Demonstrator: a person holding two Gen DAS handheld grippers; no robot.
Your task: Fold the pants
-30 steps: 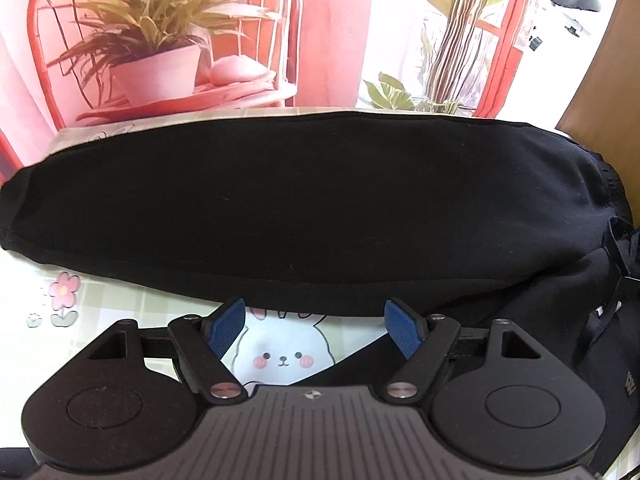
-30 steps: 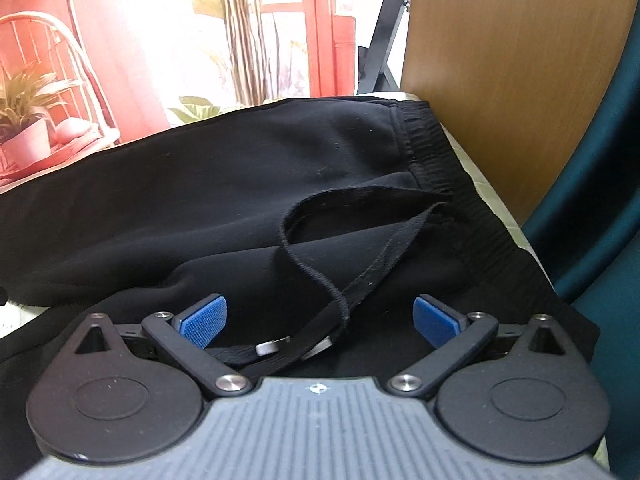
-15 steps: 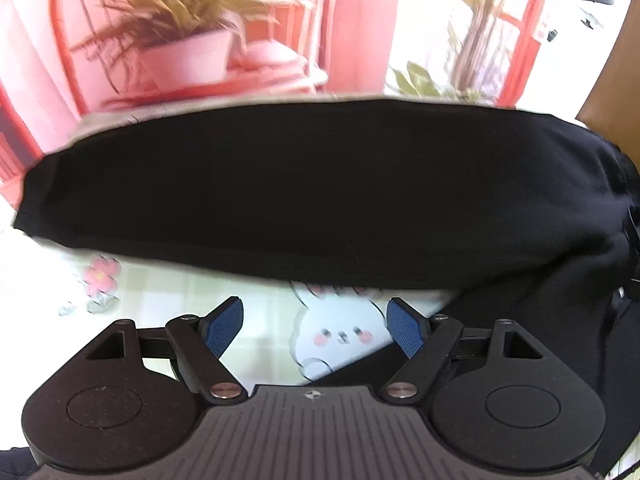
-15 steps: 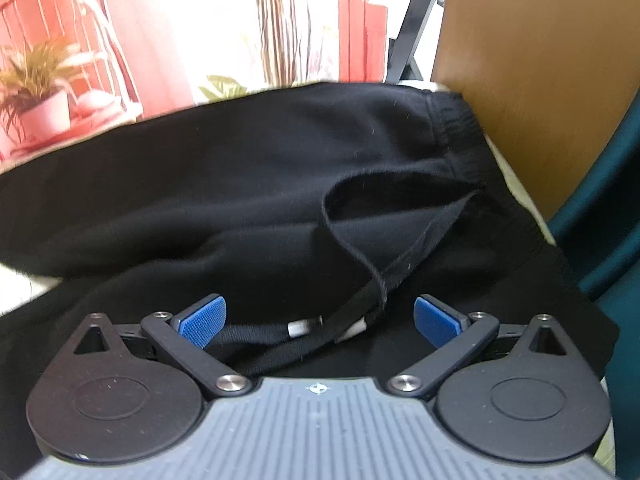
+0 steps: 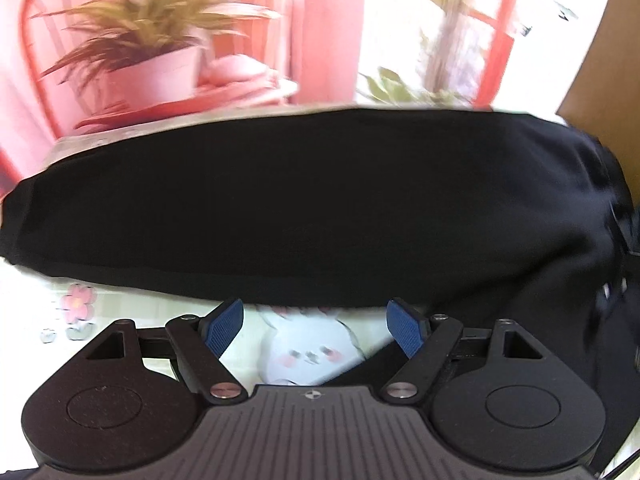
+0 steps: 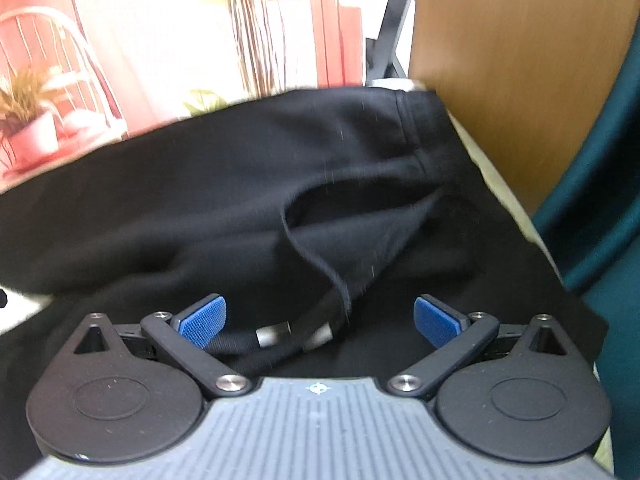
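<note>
While I look down through both cameras, I see the black pants (image 5: 320,200) lying flat across the table. One long leg stretches from side to side in my left view. It covers most of the tablecloth (image 5: 40,300), which is pale and has a pink flower (image 5: 79,304) and a white bunny (image 5: 308,348) drawn on it.

My left gripper (image 5: 318,326) is wide open. Its blue pads (image 5: 222,326) hold nothing. They sit above the bunny, just by the near edge of the pant leg. I cannot tell if they touch the cloth.

My right gripper (image 6: 320,320) is wide open too, and its blue pads (image 6: 204,320) pinch nothing. It hangs over the top part of the pants, near the stretchy waistband (image 6: 416,136). The black drawstring (image 6: 320,264) loops over the cloth, and its silver tips (image 6: 276,334) lie between the open pads.

Behind the table I see a pink picture wall with a potted plant (image 5: 152,64). A brown wood board (image 6: 520,60) and something dark green (image 6: 604,220) stand on the right.
</note>
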